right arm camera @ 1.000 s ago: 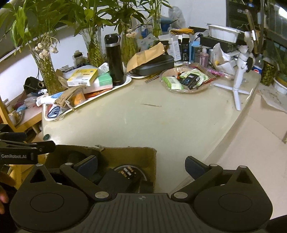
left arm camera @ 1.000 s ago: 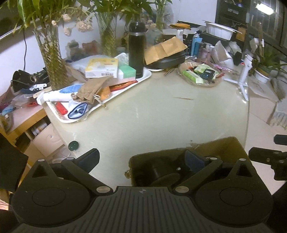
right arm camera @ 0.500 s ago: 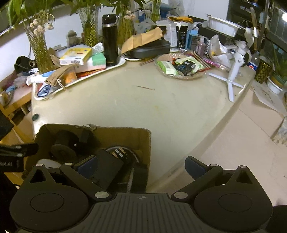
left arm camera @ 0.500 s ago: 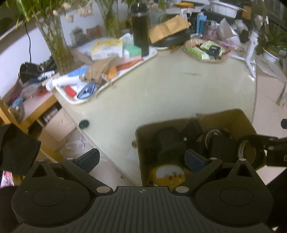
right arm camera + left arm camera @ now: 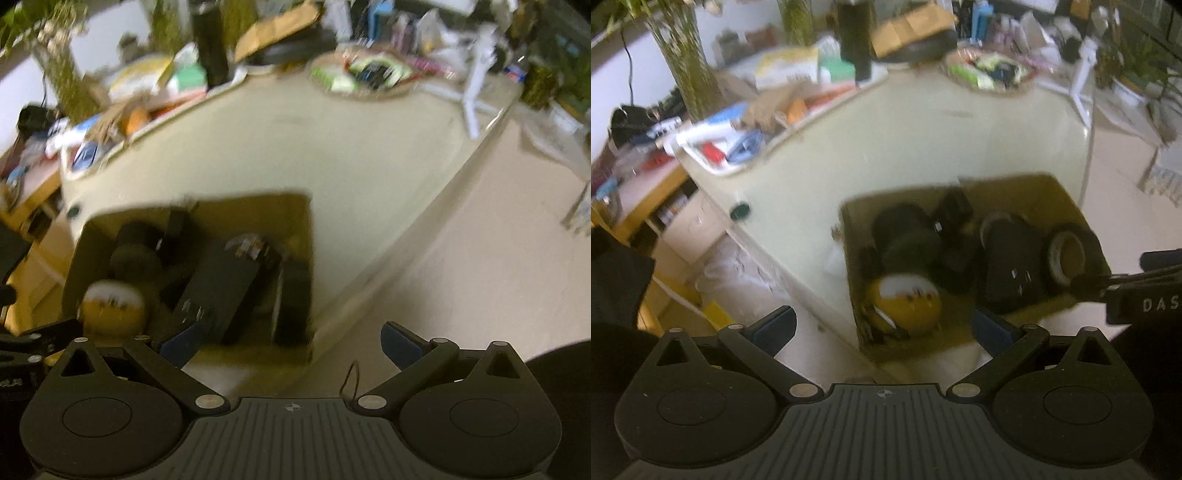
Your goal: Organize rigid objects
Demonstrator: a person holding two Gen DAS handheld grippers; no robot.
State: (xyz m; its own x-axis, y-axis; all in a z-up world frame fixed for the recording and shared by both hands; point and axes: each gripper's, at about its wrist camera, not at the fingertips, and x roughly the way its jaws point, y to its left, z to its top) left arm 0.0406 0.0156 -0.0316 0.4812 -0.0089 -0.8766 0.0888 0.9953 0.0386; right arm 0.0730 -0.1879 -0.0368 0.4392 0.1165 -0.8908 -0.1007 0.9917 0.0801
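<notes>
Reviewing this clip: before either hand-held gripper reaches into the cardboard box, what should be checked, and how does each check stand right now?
1. Left hand-held gripper open and holding nothing: ok.
2. Right hand-held gripper open and holding nothing: ok.
3. Cardboard box open on top, contents reachable: ok.
4. A distinct target visible: ok; the yellow and white round object and the tape roll stand apart from the dark items.
5. Dark items in the box told apart well enough to pick one: cannot tell; both views are blurred.
6. Box resting fully on the table: cannot tell; it sits at the near edge.
</notes>
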